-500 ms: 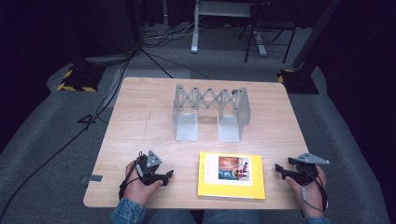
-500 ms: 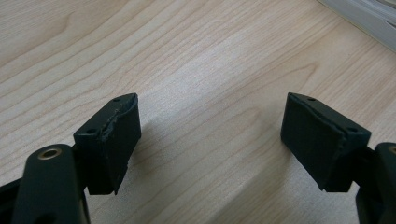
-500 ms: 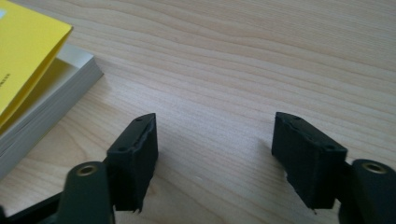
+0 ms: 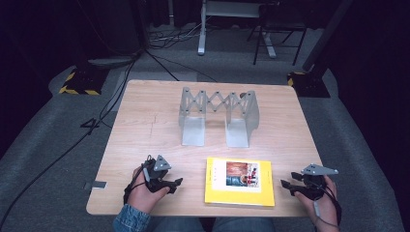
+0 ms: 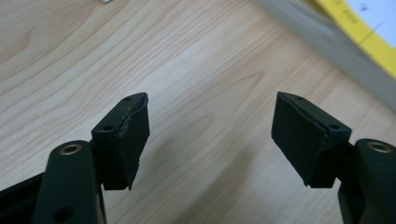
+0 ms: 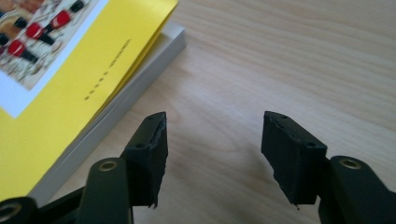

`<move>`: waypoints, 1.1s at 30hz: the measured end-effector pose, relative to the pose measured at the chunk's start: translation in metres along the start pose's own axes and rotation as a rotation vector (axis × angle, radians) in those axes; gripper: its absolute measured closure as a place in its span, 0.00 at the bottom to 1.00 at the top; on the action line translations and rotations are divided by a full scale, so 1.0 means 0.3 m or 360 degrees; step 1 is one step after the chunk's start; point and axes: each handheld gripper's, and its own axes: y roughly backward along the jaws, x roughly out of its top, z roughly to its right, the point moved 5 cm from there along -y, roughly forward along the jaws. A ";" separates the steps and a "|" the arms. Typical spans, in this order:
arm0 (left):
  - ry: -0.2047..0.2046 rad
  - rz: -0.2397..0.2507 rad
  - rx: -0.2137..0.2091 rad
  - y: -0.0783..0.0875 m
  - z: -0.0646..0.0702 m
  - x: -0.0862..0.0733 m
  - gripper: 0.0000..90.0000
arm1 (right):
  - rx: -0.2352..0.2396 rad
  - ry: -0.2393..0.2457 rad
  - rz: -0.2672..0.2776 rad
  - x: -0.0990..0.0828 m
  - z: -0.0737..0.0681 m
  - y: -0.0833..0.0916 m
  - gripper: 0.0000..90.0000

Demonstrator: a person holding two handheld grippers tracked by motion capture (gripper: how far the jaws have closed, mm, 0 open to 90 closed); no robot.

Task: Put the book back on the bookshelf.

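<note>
Flanking yellow book [image 4: 240, 181] at surface [image 4: 145, 121] near edge | left hand-held gripper [image 4: 170, 185] and right hand-held gripper [image 4: 288, 187] jaws apart, empty | step: approach | next: likely close in on book edges.

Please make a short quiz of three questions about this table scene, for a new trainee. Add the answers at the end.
1. True or false: the yellow book stands upright inside the metal rack.
2. Which claw has something between its jaws: A) the left claw, B) the right claw, C) neither?
3. Fill in: the book lies flat on the wooden table, between the two ____.

Key
1. False. It lies flat near the front edge, apart from the rack.
2. C. Both are open, with bare table between the jaws.
3. Claws. One is at each side of the book, not touching it.
</note>
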 end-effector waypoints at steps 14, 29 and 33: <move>-0.0008 0.0050 -0.0194 -0.083 0.096 0.129 0.29 | -0.0063 0.0004 0.0073 -0.043 -0.054 -0.001 0.41; -0.0005 -0.0019 -0.0272 -0.205 0.168 0.190 0.31 | -0.0060 0.0052 0.0220 -0.055 -0.066 -0.018 0.41; 0.0009 -0.0031 -0.0266 -0.226 0.173 0.195 0.31 | -0.0058 0.0051 0.0232 -0.056 -0.073 -0.020 0.41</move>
